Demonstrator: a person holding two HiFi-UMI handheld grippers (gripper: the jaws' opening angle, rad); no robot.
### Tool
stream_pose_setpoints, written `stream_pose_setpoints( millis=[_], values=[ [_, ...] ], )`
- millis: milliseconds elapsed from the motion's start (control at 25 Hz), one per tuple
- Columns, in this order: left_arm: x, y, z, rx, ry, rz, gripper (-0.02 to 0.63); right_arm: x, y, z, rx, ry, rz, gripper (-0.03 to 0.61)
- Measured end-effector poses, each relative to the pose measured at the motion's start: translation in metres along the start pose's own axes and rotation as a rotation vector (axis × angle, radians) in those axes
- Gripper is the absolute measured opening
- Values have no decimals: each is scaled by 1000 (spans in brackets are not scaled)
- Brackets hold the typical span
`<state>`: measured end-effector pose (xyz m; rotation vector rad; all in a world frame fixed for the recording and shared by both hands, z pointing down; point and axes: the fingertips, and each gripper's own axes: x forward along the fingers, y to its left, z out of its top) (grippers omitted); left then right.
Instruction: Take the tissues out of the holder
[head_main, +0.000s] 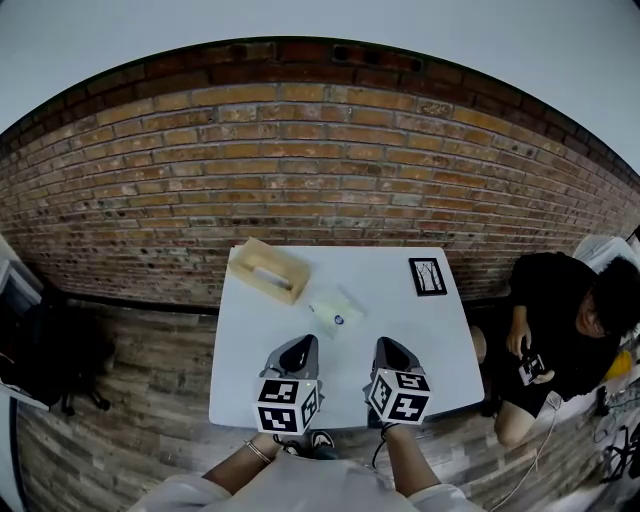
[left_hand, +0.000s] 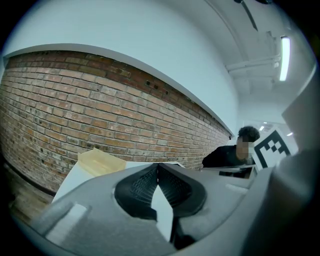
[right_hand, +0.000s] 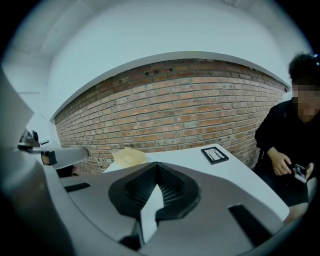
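While the left claw (head_main: 300, 346) and right claw (head_main: 393, 346) sit closed and empty at the near edge of the white bench (head_main: 420, 330), listed upon it: wooden holder (head_main: 268, 270), back left; tissue packet (head_main: 337, 312), mid-bench, near the holder; black frame (head_main: 428, 276), back right.

No legible words, numbers or brand names anywhere.

Left cube (head_main: 288, 404), on the left tool (head_main: 299, 346): black-and-white square code patterns, no letters.

Right cube (head_main: 400, 395), on the right tool (head_main: 391, 346): same kind of patterns.

Tissue pack (head_main: 335, 313) on the table (head_main: 400, 320): small dark round mark, too small to read.

Black frame (head_main: 428, 276): thin branching line drawing, no text visible.
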<state>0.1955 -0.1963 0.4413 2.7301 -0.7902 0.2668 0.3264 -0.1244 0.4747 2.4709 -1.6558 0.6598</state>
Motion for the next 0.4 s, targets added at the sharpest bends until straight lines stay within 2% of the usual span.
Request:
stream_pose_setpoints(
  millis=[400],
  values=[
    [-8, 12, 2, -12, -4, -3, 9, -3, 15, 3, -14, -7, -4, 6]
  ],
)
